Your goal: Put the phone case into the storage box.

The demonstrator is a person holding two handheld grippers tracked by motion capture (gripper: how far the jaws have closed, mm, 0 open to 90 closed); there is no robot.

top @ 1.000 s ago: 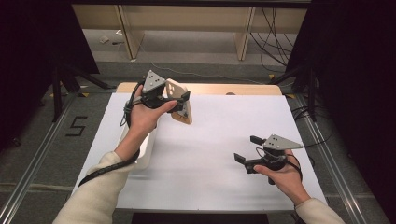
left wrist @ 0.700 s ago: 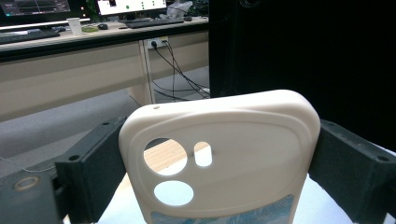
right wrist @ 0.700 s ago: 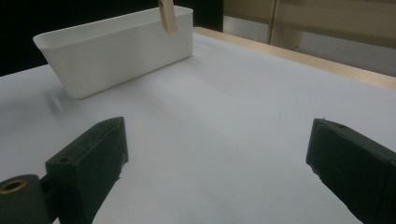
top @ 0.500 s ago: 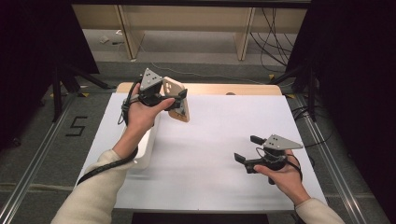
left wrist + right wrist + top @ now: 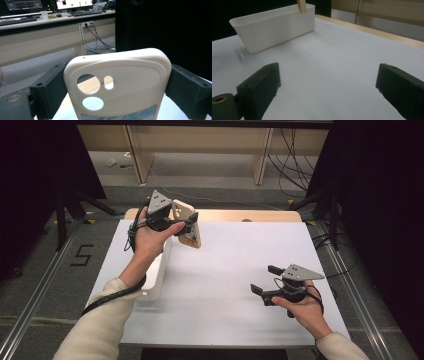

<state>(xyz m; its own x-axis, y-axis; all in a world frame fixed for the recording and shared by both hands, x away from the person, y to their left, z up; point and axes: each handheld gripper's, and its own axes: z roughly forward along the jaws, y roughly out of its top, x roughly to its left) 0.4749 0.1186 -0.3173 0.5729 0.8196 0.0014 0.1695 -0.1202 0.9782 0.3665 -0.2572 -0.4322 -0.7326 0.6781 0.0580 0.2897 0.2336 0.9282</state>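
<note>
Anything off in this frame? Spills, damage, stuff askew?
Nothing stands out. The left claw grips a cream phone case by its sides, held tilted in the air above the white bin; the case looks intact. The right claw is open and empty over the white table cover. No spills.

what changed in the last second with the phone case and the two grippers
Little changed. The left gripper, shut on the beige phone case, drifted slightly toward the table's far left, above the white bin. The grip is the same. The right gripper stayed open and in place over the white table.
</note>
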